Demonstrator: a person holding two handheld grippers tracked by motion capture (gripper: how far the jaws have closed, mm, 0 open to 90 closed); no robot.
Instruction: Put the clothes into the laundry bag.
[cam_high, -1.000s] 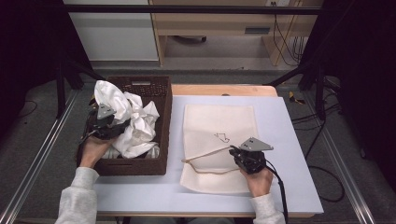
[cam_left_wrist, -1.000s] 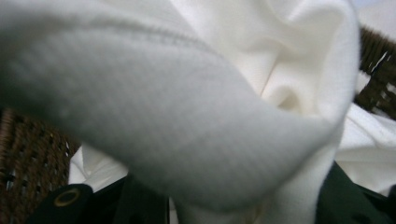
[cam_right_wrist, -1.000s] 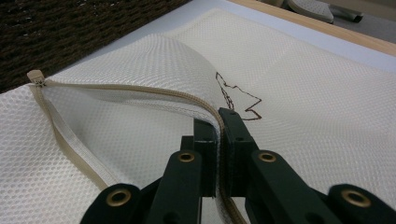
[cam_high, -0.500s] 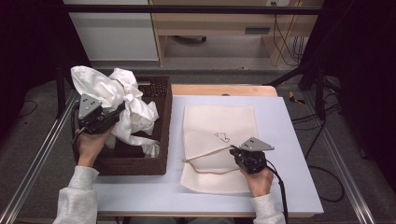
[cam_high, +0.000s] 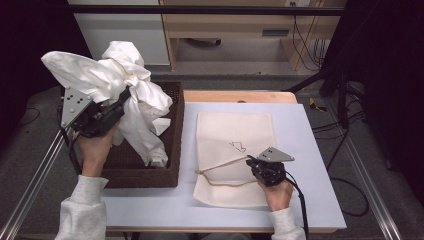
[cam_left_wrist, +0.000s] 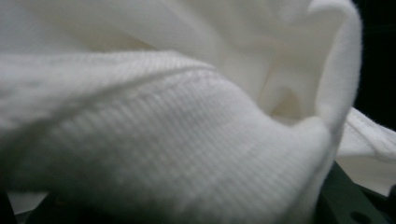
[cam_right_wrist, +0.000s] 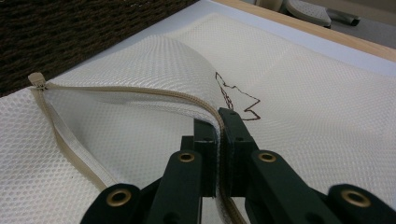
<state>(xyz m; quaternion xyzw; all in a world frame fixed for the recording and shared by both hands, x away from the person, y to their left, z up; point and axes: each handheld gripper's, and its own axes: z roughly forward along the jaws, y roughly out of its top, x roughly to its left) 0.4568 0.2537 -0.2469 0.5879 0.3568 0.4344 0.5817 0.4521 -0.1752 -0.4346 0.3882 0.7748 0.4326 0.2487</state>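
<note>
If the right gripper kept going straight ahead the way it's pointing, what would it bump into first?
Probably the mesh bag itself: the right gripper, shut on the bag's zipper edge, points low across its fabric toward the little tree drawing. Depth is unclear.

No readable text, brand, label or number anywhere. Only mark: small dark outline drawing, zigzag shape, on upper face of cream mesh laundry bag (cam_high: 235, 145), approx. mid-bag, just beyond zip edge; seen in high view & right gripper view (cam_right_wrist: 236, 100). A figure, not letters. White cloth (cam_left_wrist: 187, 140) in left gripper view: plain, unmarked.
</note>
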